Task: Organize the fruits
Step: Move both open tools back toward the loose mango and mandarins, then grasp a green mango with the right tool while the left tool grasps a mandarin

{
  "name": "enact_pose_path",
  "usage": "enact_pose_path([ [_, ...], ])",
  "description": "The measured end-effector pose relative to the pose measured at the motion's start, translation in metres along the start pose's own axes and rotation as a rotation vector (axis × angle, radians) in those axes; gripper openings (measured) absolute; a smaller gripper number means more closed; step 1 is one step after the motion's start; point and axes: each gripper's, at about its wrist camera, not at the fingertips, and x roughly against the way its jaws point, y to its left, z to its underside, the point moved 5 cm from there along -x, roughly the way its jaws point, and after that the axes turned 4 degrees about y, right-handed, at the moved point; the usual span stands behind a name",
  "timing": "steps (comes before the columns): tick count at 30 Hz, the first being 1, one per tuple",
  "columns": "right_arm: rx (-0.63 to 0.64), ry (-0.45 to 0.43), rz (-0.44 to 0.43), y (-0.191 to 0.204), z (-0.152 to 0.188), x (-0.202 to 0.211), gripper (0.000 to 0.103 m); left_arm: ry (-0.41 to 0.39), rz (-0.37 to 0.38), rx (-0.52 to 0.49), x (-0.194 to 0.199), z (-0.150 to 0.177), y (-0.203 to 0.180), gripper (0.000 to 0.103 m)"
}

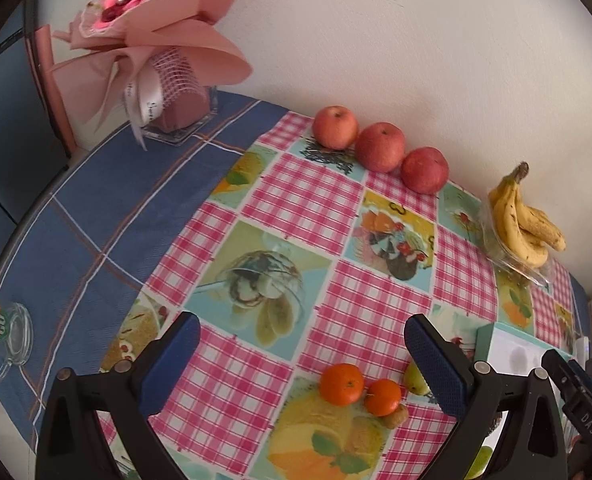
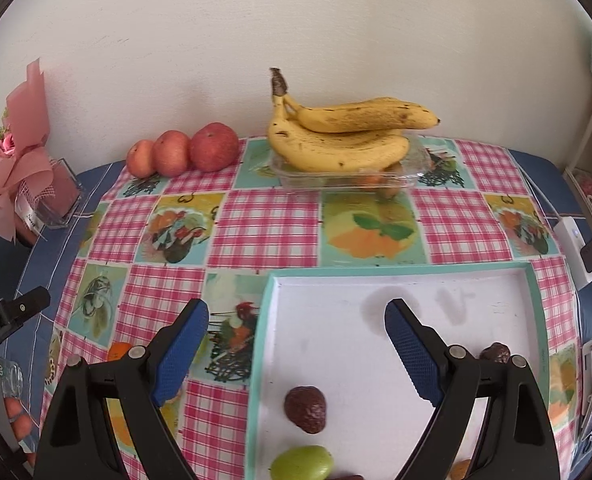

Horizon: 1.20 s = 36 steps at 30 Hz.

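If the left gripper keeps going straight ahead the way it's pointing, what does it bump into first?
Probably the two tangerines. They sit on the tablecloth just ahead of the open left gripper, slightly toward its right jaw. Depth is hard to judge; if it passes above them, only bare cloth lies before the apples at the wall.

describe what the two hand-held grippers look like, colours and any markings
Both are the same build: the left hand-held gripper and right hand-held gripper have matte black plastic arms with triangular cut-outs and silver round pivot bolts. Each finger carries a dark blue pad with a fine dotted grip texture. White lettering shows on each black body when seen from the other's camera, only partly readable. No cables or sleeves are visible.
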Motion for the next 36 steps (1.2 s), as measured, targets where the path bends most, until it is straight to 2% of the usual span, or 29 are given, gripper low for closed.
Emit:
enact_pose_path([
  [12, 0.053, 0.001, -0.075, 0.040, 0.004, -0.006, 0.090, -0.008, 0.003, 0.043, 0.010, -0.007, 0.024, 0.103],
  [19, 0.080, 0.027, -0.097, 0.056, 0.012, -0.019, 0.089, 0.015, 0.002, 0.035, 0.000, -0.003, 0.019, 0.103],
  [24, 0.096, 0.078, -0.102, 0.066, 0.024, -0.042, 0.076, 0.056, -0.009, 0.026, -0.020, 0.006, 0.013, 0.103],
  [31, 0.135, 0.126, -0.108, 0.079, 0.037, -0.067, 0.075, 0.119, -0.029, 0.029, -0.051, 0.020, 0.011, 0.092],
  [34, 0.145, 0.136, -0.113, 0.085, 0.041, -0.075, 0.074, 0.137, -0.029, 0.031, -0.059, 0.024, 0.010, 0.091],
  [36, 0.146, 0.141, -0.117, 0.087, 0.042, -0.080, 0.066, 0.140, -0.026, 0.031, -0.061, 0.025, 0.009, 0.090],
])
